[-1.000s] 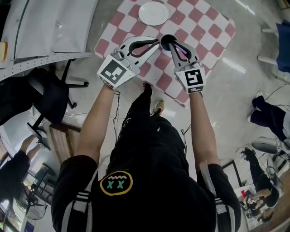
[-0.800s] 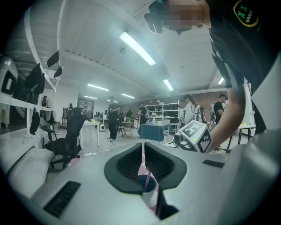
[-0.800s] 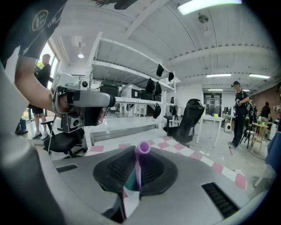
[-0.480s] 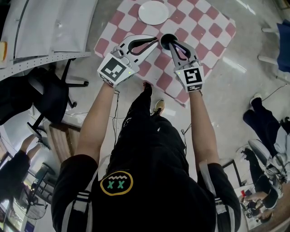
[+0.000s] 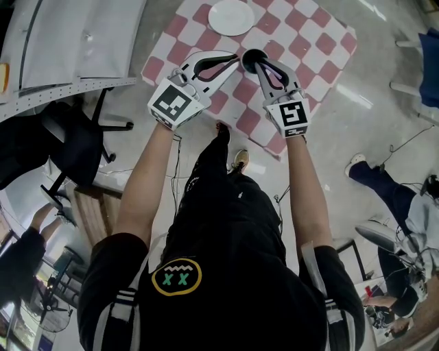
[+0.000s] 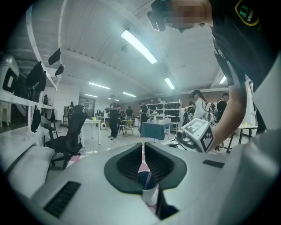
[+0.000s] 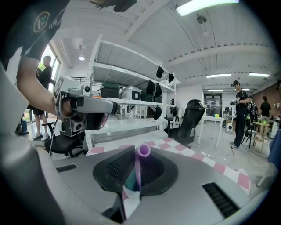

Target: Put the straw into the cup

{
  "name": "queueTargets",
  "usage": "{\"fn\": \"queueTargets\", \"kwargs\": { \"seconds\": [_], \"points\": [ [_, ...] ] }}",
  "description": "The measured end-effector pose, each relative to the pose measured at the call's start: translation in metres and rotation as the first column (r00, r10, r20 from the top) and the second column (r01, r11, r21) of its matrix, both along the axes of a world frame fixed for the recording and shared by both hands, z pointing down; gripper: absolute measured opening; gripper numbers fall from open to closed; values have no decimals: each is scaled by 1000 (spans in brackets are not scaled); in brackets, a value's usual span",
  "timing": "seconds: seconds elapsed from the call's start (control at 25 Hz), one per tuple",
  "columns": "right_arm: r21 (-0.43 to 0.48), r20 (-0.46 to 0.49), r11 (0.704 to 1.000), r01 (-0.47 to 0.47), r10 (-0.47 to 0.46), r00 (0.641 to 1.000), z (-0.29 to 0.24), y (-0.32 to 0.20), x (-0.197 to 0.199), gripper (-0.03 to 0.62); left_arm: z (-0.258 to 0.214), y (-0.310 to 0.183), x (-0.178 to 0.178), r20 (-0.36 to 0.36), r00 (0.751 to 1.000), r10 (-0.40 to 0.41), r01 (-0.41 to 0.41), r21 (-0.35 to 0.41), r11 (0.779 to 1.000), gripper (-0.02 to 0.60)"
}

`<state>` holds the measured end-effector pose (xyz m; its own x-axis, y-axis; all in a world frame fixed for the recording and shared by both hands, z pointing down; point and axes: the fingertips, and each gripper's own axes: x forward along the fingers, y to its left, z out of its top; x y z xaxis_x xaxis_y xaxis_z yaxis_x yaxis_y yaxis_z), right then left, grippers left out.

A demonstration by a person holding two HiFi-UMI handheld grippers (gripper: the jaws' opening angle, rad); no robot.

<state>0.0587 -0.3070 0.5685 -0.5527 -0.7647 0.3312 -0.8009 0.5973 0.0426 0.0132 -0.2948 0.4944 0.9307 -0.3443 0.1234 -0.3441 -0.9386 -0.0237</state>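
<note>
A dark-mouthed white cup point(image 5: 252, 59) stands on the pink-and-white checked table point(image 5: 322, 34). My left gripper point(image 5: 237, 61) reaches it from the left, jaws almost together and pinching its rim. In the left gripper view the cup point(image 6: 148, 186) shows under the narrow slit between the jaws point(image 6: 142, 151), a purple straw leaning inside it. My right gripper point(image 5: 256, 66) comes from the near side and is shut on the purple straw point(image 7: 139, 165). The straw's open end faces the camera and its lower part runs down into the cup point(image 7: 131, 195).
A white plate point(image 5: 230, 17) lies on the table beyond the cup. A grey desk point(image 5: 82, 41) and a black office chair point(image 5: 68, 144) stand to the left. People sit or walk at the right, over a glossy floor point(image 5: 357, 123).
Both grippers, with the cup and straw, have edged slightly toward the far side of the table. Their holds look the same. A person at the right has moved.
</note>
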Motion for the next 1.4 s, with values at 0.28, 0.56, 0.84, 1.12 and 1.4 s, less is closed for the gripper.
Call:
{"fn": "queueTargets", "kwargs": {
  "seconds": [0.28,0.56,0.84,1.12,1.4],
  "points": [
    [28,12,1000,7,-8,1000,-14,3,0,87,-8,4,1,-9,1000,-3,3,-1,1000,35],
    [48,14,999,10,-11,1000,-27,11,1,112,-21,9,4,-18,1000,-11,11,17,1000,35],
    [106,22,994,17,-19,1000,-62,25,0,112,-34,23,3,-10,1000,9,-9,53,999,35],
    [174,30,984,25,-30,999,-98,51,2,112,-57,44,8,-2,1000,-2,2,91,996,35],
    [256,41,966,47,-59,997,-143,89,-1,86,-74,78,12,53,998,-30,25,86,996,35]
  ]
}}
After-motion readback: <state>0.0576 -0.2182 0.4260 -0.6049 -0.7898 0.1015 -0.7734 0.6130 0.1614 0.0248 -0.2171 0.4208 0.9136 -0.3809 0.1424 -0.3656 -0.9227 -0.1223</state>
